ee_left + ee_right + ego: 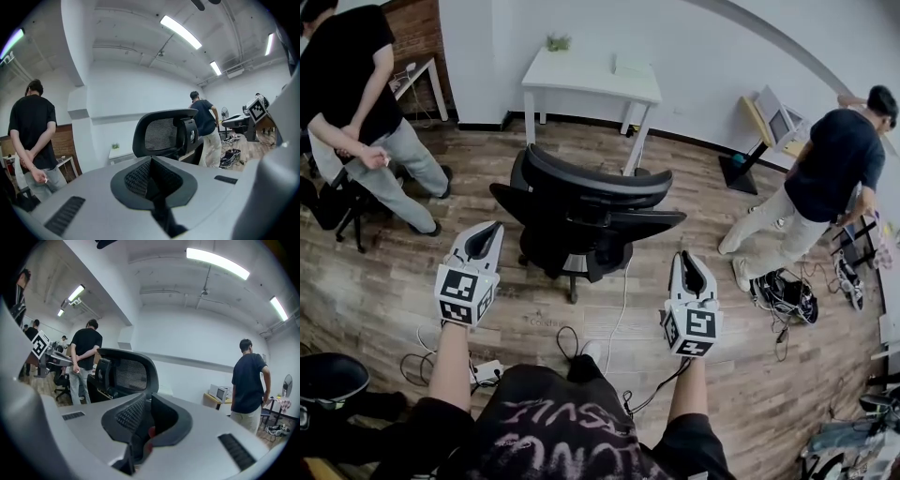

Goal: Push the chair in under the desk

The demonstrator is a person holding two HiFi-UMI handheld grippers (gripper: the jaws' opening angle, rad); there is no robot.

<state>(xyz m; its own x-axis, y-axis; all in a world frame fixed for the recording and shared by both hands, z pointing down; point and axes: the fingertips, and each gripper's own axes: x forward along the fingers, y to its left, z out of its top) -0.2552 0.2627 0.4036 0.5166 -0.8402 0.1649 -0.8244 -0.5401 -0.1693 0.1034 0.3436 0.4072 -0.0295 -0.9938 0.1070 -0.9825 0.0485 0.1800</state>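
**both grippers closed and empty, chair standing out from the desk**

ok, fingers first. my left gripper (485,236) is clamped right down: in the left gripper view the ribbed pads (138,178) meet with no gap and nothing between them. my right gripper (690,265) is as good as closed too. its pads (129,416) show only a sliver of dark between them and hold nothing.

the black chair (581,211) is the thing to watch. it has its mesh back and headrest turned to me, and both grippers sit on my side of it, one at each side of the backrest. the left one is near the chair's left edge and the right one is below its right corner. neither touches the chair, as far as the head view shows. both point about level at the headrest.

beyond the chair is the white desk (581,80). the chair is out on the wood floor, not under the desk. a small green plant (558,42) stands on the desk's far edge.

a white cable (620,305) runs across the floor from under the chair's base toward me. left of the chair a person in a black top (352,84) stands with hands behind the back. right of the chair another person (830,169) bends over, with a tangle of cables (783,295) near their feet.
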